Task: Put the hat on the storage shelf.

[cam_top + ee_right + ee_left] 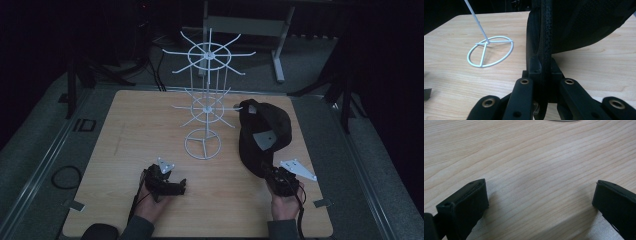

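The left gripper is held low over the table in the left hand, jaws spread wide. The right gripper is held by the right hand, jaws clamped on a cap's brim.

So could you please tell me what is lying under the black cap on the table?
The black cap is lifted by its brim in the right tongs. Bare wooden table shows beneath its edge; the part behind its crown is hidden.

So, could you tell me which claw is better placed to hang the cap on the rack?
The right claw: it is already shut on the cap's brim, beside the rack. The left claw is open over bare table, holding nothing.
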